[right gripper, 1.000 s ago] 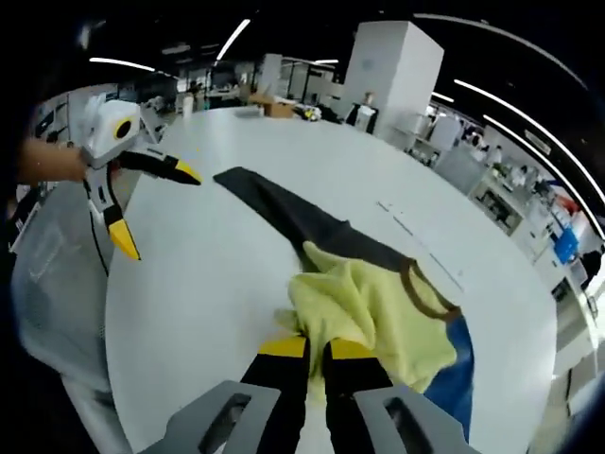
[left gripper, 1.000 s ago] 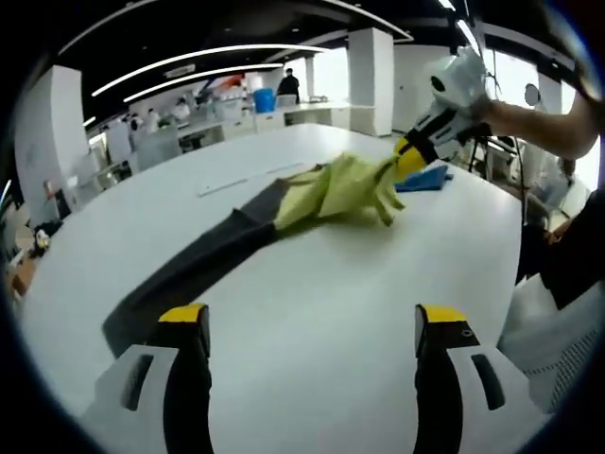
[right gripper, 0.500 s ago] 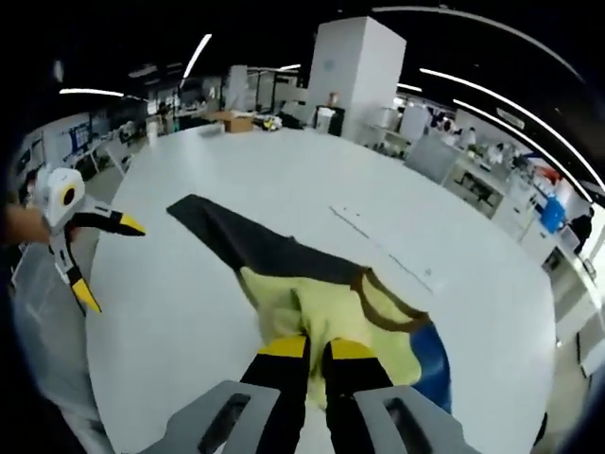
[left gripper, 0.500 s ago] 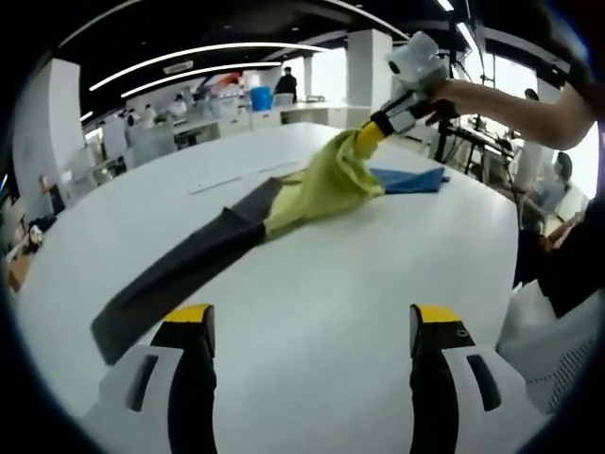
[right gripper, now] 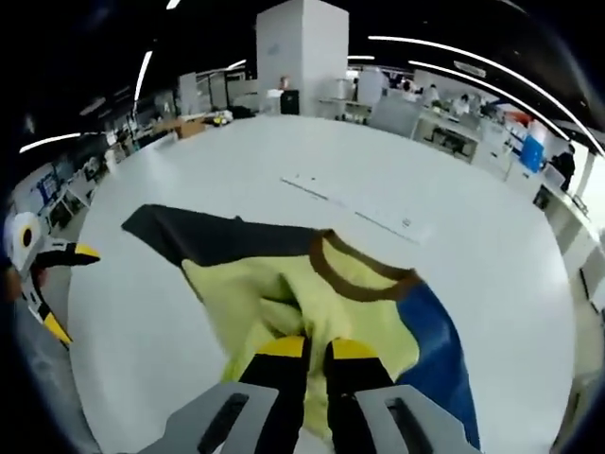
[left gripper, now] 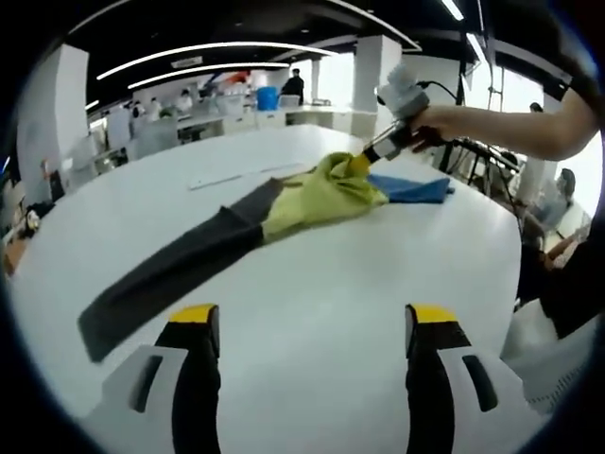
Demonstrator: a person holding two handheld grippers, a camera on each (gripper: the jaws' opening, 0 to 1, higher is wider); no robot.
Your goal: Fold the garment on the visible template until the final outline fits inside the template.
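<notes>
In the left gripper view, the left gripper (left gripper: 307, 326) hangs over the white round tabletop (left gripper: 321, 284) with its two yellow-tipped black fingers (left gripper: 196, 326) spread wide apart, holding nothing and touching nothing; bare tabletop shows between them. Beyond the fingertips and a little to their left, a long dark grey fabric strip (left gripper: 170, 274) runs away from them across the tabletop. At its far end it meets the pale yellow cloth garment (left gripper: 317, 194), which is bunched and raised at its far right corner. There the right gripper (left gripper: 364, 161), held by a person's hand (left gripper: 430, 128), pinches the cloth. A blue fabric panel (left gripper: 411, 187) lies flat just beyond and to the right of that pinch.

In the right gripper view, the right gripper's (right gripper: 317, 352) fingers (right gripper: 282, 355) are pressed together, clamped on a gathered fold of the garment (right gripper: 284, 293) right at their tips. Just ahead of the fingers the garment's brown-trimmed neckline (right gripper: 354, 274) curves open, with the blue panel (right gripper: 435, 340) falling to the right of the fingers and the dark grey strip (right gripper: 184, 232) stretching ahead to their left. Far to the left, at the tabletop (right gripper: 397, 180) edge, the left gripper (right gripper: 66, 288) shows with its fingers apart.
</notes>
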